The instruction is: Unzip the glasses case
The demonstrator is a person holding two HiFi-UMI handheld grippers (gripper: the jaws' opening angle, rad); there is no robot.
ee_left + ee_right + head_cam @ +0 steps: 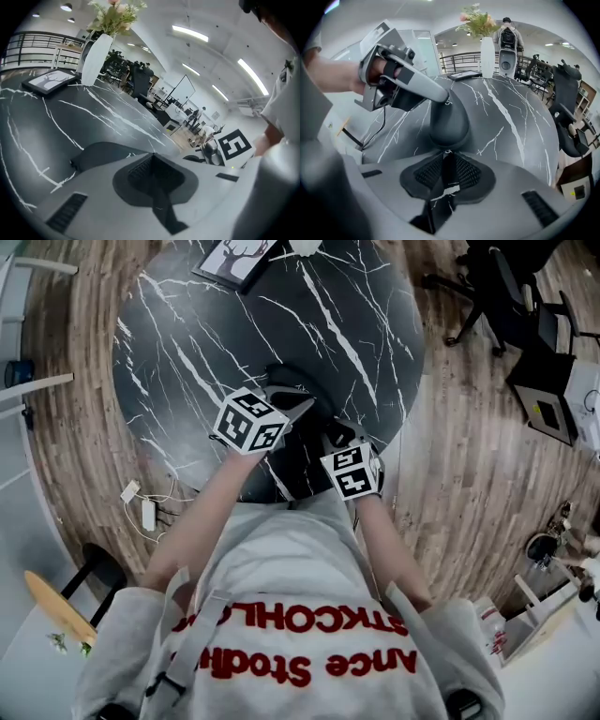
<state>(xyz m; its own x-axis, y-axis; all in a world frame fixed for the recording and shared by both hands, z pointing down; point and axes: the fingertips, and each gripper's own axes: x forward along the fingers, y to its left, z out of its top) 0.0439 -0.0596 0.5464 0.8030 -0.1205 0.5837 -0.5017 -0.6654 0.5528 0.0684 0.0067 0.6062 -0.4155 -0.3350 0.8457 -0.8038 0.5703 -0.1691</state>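
The dark glasses case [286, 385] lies on the black marble table [187, 343]. My left gripper [305, 407] is shut, its tip nipping the case's far end [449, 122] at the edge. In the left gripper view the case [98, 157] runs left from the closed jaws [152, 159]. My right gripper [336, 432] points down at the near end of the case. Its jaws [447, 157] stand apart, with table showing through the gap. The small metal zipper pull [447, 151] sits just at their tips, unpressed.
A framed picture [239, 259] and a white vase of flowers [487, 56] stand at the table's far side. Office chairs [502, 287] stand on the wooden floor to the right. A charger and cable [145, 507] lie on the floor at the left. A person [507, 44] stands beyond the table.
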